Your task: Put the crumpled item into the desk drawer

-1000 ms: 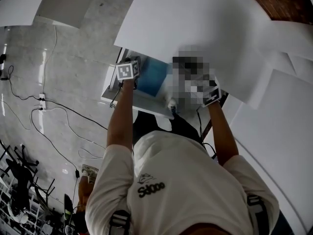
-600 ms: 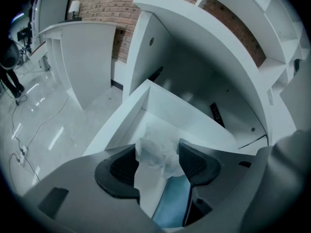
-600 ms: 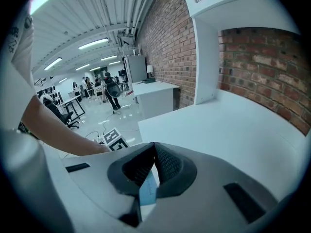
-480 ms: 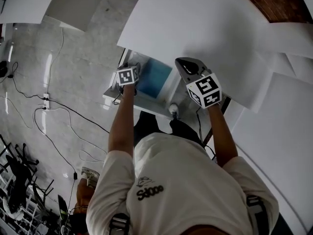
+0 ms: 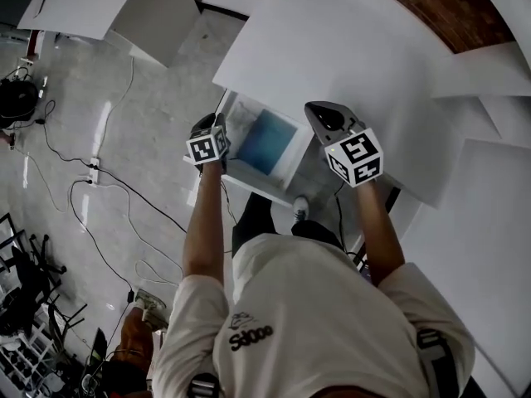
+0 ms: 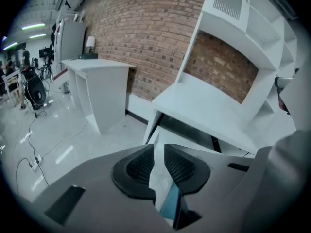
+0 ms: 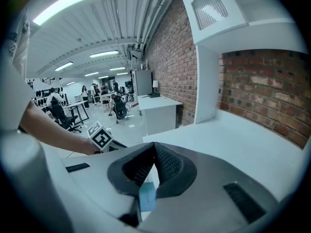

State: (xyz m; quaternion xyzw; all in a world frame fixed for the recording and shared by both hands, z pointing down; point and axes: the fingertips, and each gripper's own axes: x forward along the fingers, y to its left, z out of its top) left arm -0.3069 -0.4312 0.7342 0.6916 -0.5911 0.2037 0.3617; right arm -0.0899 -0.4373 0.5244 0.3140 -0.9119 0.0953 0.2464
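**A:** Where did we find the crumpled item [image 5: 241,127]?

**B:** In the open desk drawer [image 5: 253,181], in its left part. It was pale and wrinkled and lay just beside a blue sheet [image 5: 265,142] (too small in the head view for us to say more).

**A:** Left gripper [image 5: 209,123]?

**B:** We saw it raised over the drawer's left side, apart from the item. Its jaws had just been closing. A narrow gap showed between the pads with nothing in it, only the drawer visible through the gap. So it was released and empty.

**A:** Right gripper [image 5: 319,113]?

**B:** It hovered over the front edge of the white desk top [image 5: 332,48], on the drawer's right. In its own view we saw the jaw tips meet, clenched on nothing.

**A:** Any contact with the drawer?

**B:** None that we could see from either gripper.
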